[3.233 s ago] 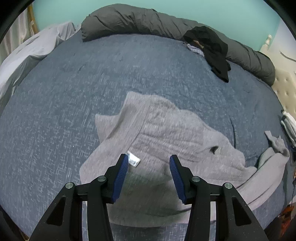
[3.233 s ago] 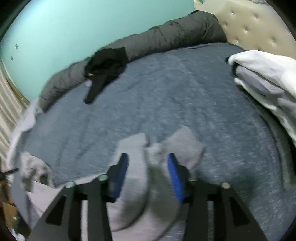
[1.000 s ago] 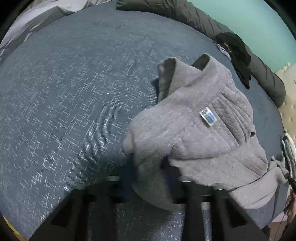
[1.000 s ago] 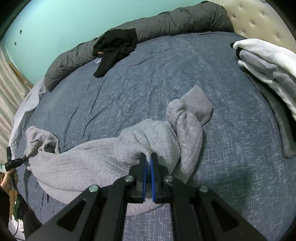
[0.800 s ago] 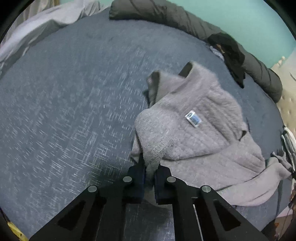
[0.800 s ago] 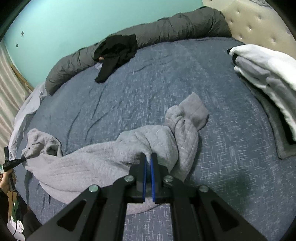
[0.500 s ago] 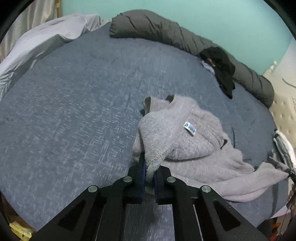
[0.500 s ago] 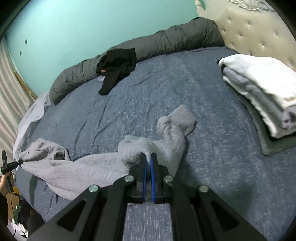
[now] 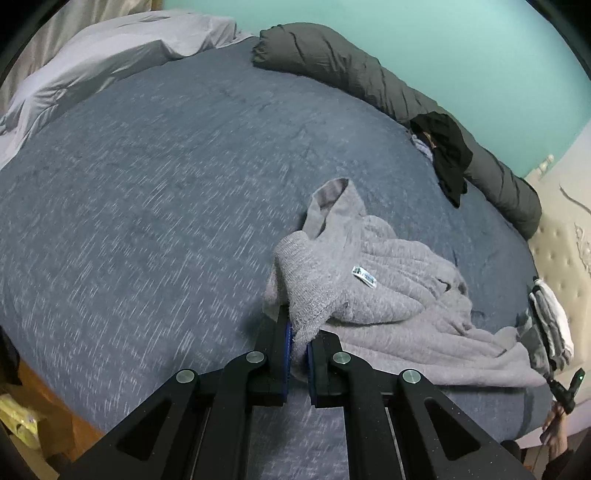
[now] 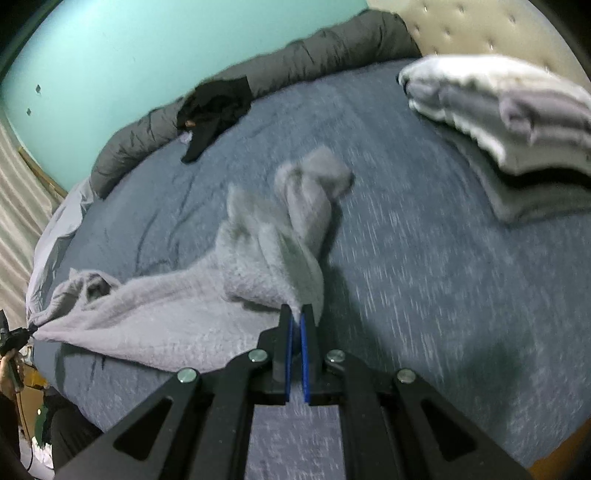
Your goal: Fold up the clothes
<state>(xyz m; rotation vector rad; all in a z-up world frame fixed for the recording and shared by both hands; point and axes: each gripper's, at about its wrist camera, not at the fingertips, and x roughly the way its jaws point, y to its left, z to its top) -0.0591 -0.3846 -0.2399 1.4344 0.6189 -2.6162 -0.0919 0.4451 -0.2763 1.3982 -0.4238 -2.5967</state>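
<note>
A grey knitted sweater (image 9: 384, 291) lies crumpled across the blue bedspread (image 9: 147, 206), a small white label showing on it. My left gripper (image 9: 298, 338) is shut on one edge of the sweater and holds that part lifted off the bed. In the right wrist view my right gripper (image 10: 295, 319) is shut on another edge of the same sweater (image 10: 177, 310), whose sleeve (image 10: 314, 195) trails away toward the far side. The garment hangs stretched between the two grippers.
A stack of folded white and grey clothes (image 10: 513, 122) sits at the right by the tufted headboard (image 10: 480, 33). A black garment (image 9: 448, 155) lies on a rolled dark grey duvet (image 9: 354, 74) along the teal wall. Pale sheets (image 9: 92, 62) bunch at the far left.
The left gripper closed on the sweater's edge and lifted it up and back. The right gripper, shut all along, pulled its edge sideways, so the sweater stretched out and the bed looks further away.
</note>
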